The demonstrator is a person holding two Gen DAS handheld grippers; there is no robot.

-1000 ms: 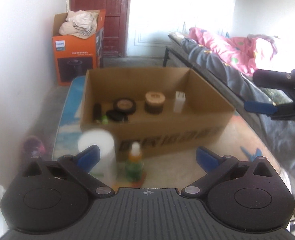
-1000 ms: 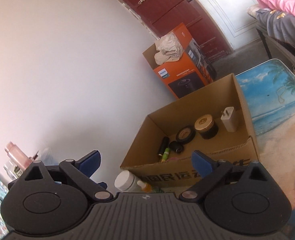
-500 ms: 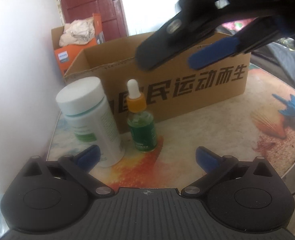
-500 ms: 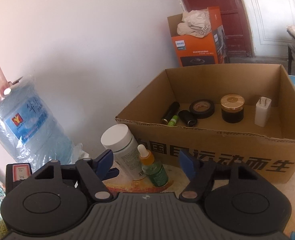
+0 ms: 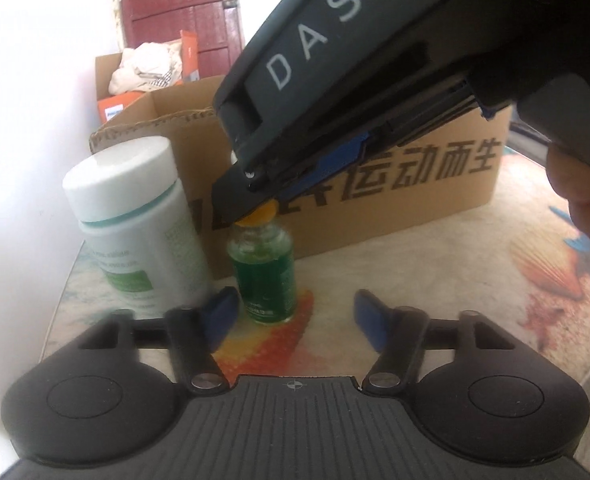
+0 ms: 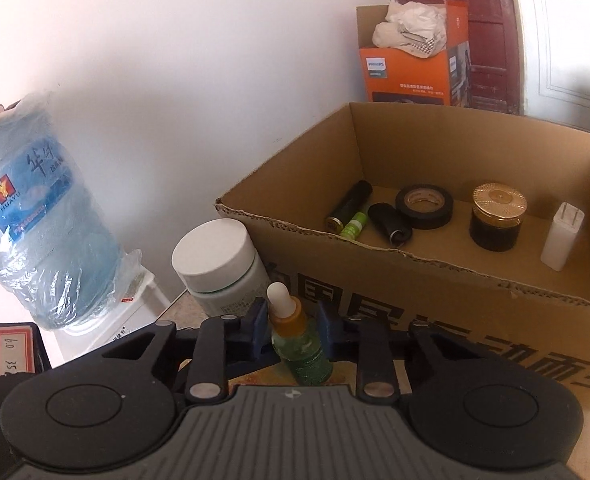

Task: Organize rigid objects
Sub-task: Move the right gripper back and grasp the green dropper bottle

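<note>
Grippers are converging on the two containers standing on the surface [image 5: 435,272] just in front of the cardboard box [image 6: 435,288], presumably because these are the last loose pieces left outside it. The right gripper [image 6: 291,326] is closing around the green dropper bottle [image 6: 303,354]: its blue pads are sitting on either side of the orange collar and shoulder, very near the glass, though whether they are already pressing is not clear. Coming at the neck from above seems sensible, since the bottle is slim and upright and the collar offers a narrow place to pinch.

The left gripper [image 5: 295,314] is also closing, with nothing caught between its pads; its left pad is sitting near the base of the white pill bottle [image 5: 135,220] and its right pad is out over the bare printed surface. The white bottle and the dropper bottle are standing close beside each other, and the right gripper's body is crossing above them in the left wrist view.

Inside the box, a black tube [image 6: 349,206], a small green tube [image 6: 354,226], a black cylinder [image 6: 389,224], a roll of black tape [image 6: 423,206], a gold-lidded jar [image 6: 497,216] and a white charger plug [image 6: 562,236] are lying or standing along the far wall, spaced in a row. That is leaving the near floor free for the remaining bottles.
</note>
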